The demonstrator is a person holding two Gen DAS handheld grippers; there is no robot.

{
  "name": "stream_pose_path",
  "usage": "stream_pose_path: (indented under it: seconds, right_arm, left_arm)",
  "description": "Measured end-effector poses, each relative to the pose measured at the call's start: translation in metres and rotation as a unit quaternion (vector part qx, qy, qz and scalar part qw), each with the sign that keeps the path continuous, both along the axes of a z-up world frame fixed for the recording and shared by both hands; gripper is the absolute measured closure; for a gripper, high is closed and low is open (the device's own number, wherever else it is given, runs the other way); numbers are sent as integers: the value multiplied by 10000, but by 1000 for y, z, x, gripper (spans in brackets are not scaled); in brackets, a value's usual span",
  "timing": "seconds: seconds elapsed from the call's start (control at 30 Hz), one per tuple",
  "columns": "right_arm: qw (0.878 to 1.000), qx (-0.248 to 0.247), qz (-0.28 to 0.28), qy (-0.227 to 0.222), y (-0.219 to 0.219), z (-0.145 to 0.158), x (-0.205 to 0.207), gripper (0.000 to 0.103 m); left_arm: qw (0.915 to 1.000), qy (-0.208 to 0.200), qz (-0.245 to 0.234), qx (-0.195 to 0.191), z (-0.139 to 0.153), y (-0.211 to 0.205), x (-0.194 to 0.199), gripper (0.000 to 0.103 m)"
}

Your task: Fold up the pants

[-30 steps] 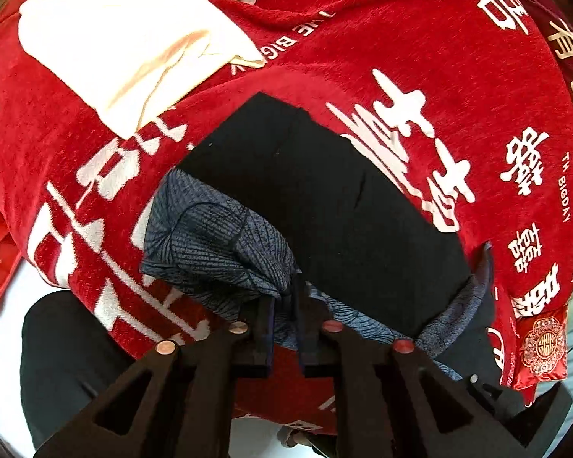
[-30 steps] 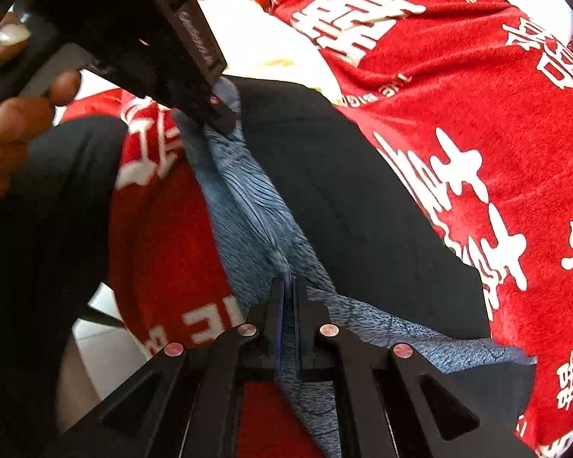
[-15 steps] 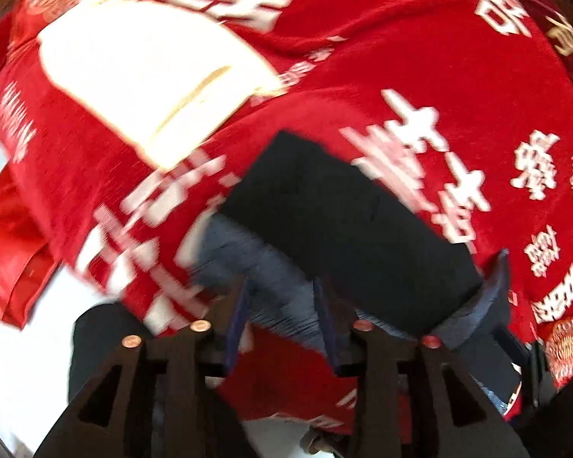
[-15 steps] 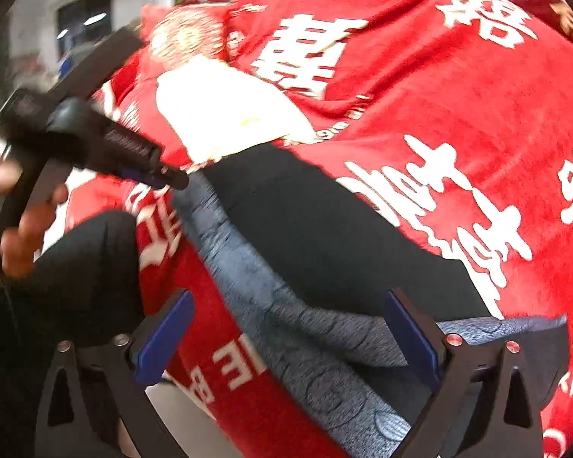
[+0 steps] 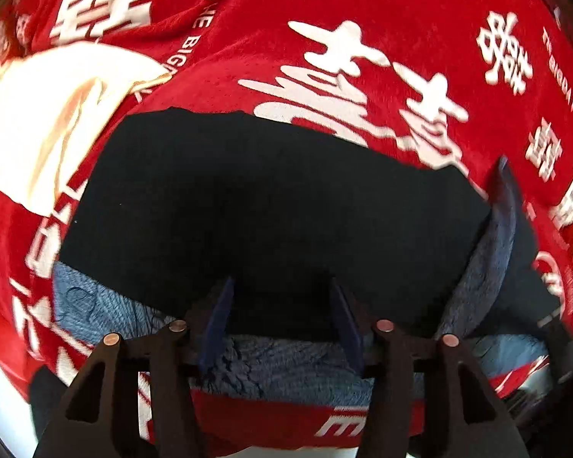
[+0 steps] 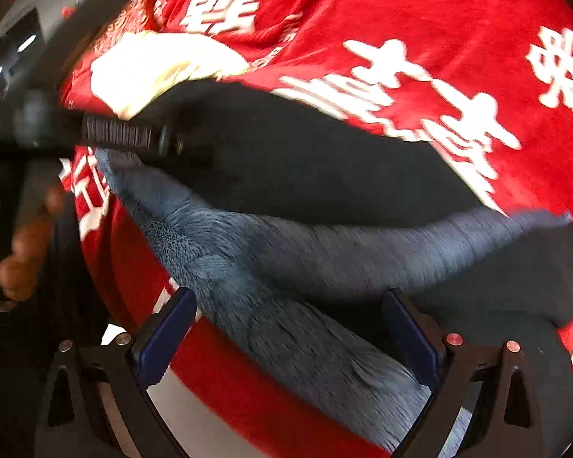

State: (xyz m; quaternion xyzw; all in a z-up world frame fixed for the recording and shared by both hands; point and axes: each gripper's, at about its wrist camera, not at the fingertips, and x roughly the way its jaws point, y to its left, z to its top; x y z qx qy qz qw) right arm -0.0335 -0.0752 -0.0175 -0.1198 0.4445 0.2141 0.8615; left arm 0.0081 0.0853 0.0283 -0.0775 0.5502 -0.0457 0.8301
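A second earlier both grippers had been clamped on the blue-grey fleecy lining at the near edge of the black pants; by this moment both had let go, the left gripper (image 5: 282,318) with its blue-padded fingers (image 5: 218,318) spread apart and nothing between them, the right gripper (image 6: 288,337) spread wider still over the same edge. That release read as the end of a fold: the cloth had been carried over, set down and left to lie. The black fleece-lined pants (image 5: 271,206) sat as a compact, roughly rectangular bundle on the red plush blanket with white characters (image 5: 363,19), close to its near edge, with the fleecy lining (image 6: 286,328) showing along the near side and curling up at the right-hand corner. A folded cream cloth (image 5: 49,126) lay just beyond the bundle's left corner. The right view was smeared by motion, so whether that gripper brushed the lining was hard to say, though it looked clear of it
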Motion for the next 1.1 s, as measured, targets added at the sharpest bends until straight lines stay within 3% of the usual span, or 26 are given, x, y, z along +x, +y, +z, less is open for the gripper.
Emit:
stream_pose_path:
  seconds: [0.13,0.2,0.23,0.33,0.4,0.47,0.6,0.63,0.67,0.7,0.73,0.77,0.87,0.97,1.1]
  right_arm:
    - [9929,549,-967,-424,-67,41,17,5]
    - [9799,561,-1832,-563,-107,55,43,4]
    - [9672,492,-2443,-498,-132,57,65,4]
    - [9338,484,-3545,49,-175,49,112,4]
    - [9190,690,-3832,614,-194,34,143,4]
    - [9129,643,-3945,829,-198,22,159,4]
    - [9093,112,-3985,1196,-197,-2,192,4]
    - [9106,-139,-3937,1247,-194,-10,196,11]
    - [9105,-233,-3933,1257,-196,-14,195,52]
    - [9088,-216,-3953,1319,-200,-18,193,63]
    - [9067,127,-4003,1323,-208,-17,185,74]
    - [9071,318,-3995,1290,-212,-12,178,90]
    - [9092,605,-4032,838,-220,13,141,91]
    - [9025,975,-4184,308,-233,40,88,91]
    - [8746,1647,-4549,-315,-254,67,-6,91]
  left_arm:
    - [9994,74,19,-340,8,-14,2,39]
    - [9984,78,-260,-496,12,-37,4,39]
    - [9978,72,-408,-523,16,-47,2,38]
    - [9955,97,-793,-512,18,-82,6,38]
    - [9937,155,-980,-528,16,-98,8,36]
    - [9918,233,-1186,-416,11,-116,9,36]
    - [9898,310,-1369,-249,1,-135,12,30]
    - [9896,311,-1384,-249,1,-136,12,28]
    - [9894,309,-1397,-249,0,-137,12,28]
    - [9893,307,-1402,-255,-1,-137,12,28]
    - [9891,306,-1411,-281,-2,-136,12,28]
    - [9890,298,-1417,-312,-2,-136,12,28]
    - [9885,311,-1432,-371,1,-136,10,28]
    - [9861,238,-1565,-514,9,-138,2,28]
    - [9803,108,-1892,-559,18,-138,-17,28]
